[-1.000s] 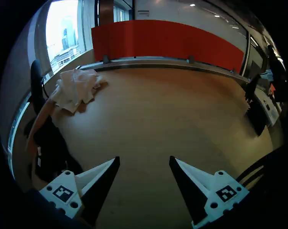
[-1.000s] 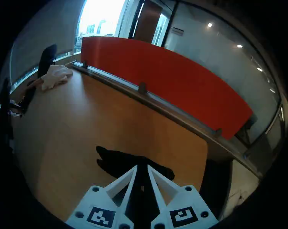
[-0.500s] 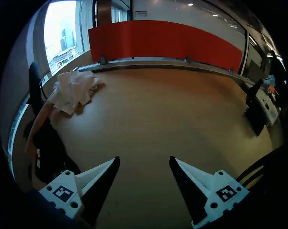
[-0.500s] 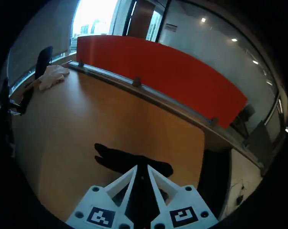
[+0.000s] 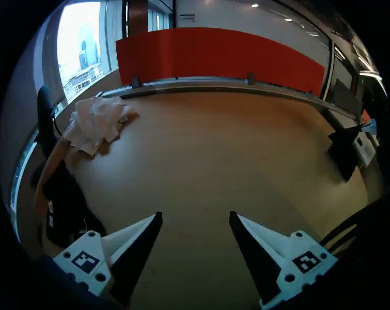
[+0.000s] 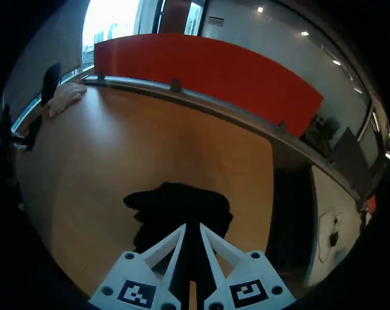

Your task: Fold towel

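Observation:
A black towel (image 6: 179, 209) lies bunched on the wooden table (image 6: 91, 150) near its right end. My right gripper (image 6: 192, 226) is shut on the towel's near edge, with dark cloth between the narrow fingers. In the left gripper view, my left gripper (image 5: 195, 214) hangs open over bare tabletop (image 5: 210, 155) with nothing between its fingers. A dark cloth-like shape (image 5: 344, 152) shows at the table's right edge there. A crumpled white towel pile (image 5: 96, 121) sits at the far left corner, small and distant in the right gripper view (image 6: 63, 95).
A red partition (image 5: 220, 51) with a metal rail runs along the table's far edge (image 6: 210, 67). A black chair (image 5: 45, 108) stands by the window at the left. Past the table's right end (image 6: 293, 217) the floor drops away.
The right gripper has swung to the right and tipped down; the black towel now looks larger and more bunched under it. The left gripper has barely shifted and stays open.

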